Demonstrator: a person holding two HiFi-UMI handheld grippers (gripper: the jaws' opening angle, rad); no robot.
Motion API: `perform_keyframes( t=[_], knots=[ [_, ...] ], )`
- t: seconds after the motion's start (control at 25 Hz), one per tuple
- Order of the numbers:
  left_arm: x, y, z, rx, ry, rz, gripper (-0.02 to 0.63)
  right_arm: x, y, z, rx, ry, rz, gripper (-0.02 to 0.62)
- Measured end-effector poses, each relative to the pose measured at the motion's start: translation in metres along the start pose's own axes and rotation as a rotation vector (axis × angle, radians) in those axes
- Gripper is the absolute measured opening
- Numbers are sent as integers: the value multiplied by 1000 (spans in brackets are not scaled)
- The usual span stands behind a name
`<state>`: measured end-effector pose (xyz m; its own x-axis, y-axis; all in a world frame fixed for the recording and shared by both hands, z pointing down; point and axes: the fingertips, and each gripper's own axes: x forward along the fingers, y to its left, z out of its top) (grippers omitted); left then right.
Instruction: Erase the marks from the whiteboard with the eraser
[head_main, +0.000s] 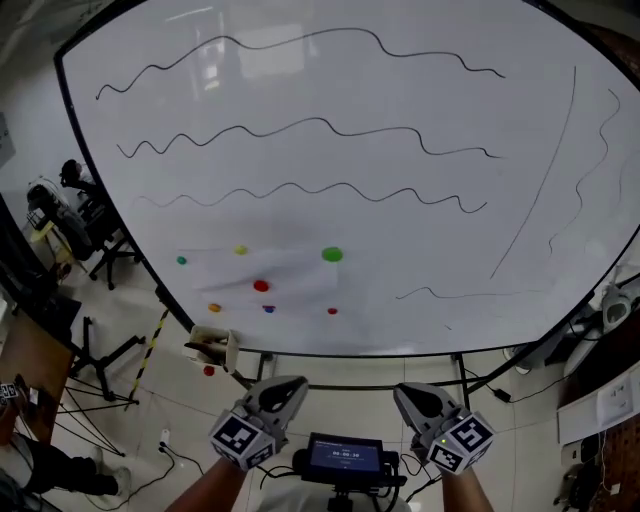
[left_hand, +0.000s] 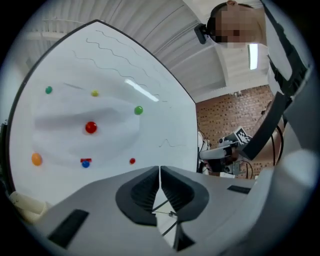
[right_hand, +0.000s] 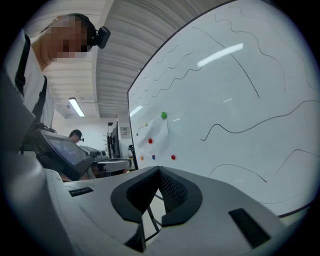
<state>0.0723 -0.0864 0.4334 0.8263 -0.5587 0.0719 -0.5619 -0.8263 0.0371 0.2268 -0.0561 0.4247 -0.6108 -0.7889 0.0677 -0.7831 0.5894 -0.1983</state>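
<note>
Fingers (left_hand: 142, 192) shut: left gripper (left_hand: 160, 171), right gripper (right_hand: 159, 172); seven magnets (head_main: 261, 285).

The broad white whiteboard (head_main: 400, 220) lies flat and open across its upper and right parts, bearing only thin black wavy lines (head_main: 300, 128). At its lower left, small round coloured magnets (head_main: 332, 255) and a pinned white paper sheet (head_main: 290, 272) stand proud. Under its bottom edge, black metal stand bars (head_main: 461, 368) cross the gap. Dark chairs and stands (head_main: 100, 255) crowd the floor to its left.

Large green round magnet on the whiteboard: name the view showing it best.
Head view: the large green round magnet faces the camera, largest. The left gripper view shows the magnet smaller, obliquely; the right gripper view, the magnet smallest.
</note>
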Motion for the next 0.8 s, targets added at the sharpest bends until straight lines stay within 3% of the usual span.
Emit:
perform_keyframes(
  t=[0.2, 0.4, 0.8],
  knots=[
    [11, -42, -10, -27, 32, -26, 32, -25, 0, -6, 11, 5, 18, 6],
    [18, -65, -15, -94, 37, 1, 32, -46, -1, -14, 33, -5, 49, 6],
    [46, -108, -13, -78, 45, -10, 32, -74, -21, -11, 43, -40, 69, 6]
  ],
)
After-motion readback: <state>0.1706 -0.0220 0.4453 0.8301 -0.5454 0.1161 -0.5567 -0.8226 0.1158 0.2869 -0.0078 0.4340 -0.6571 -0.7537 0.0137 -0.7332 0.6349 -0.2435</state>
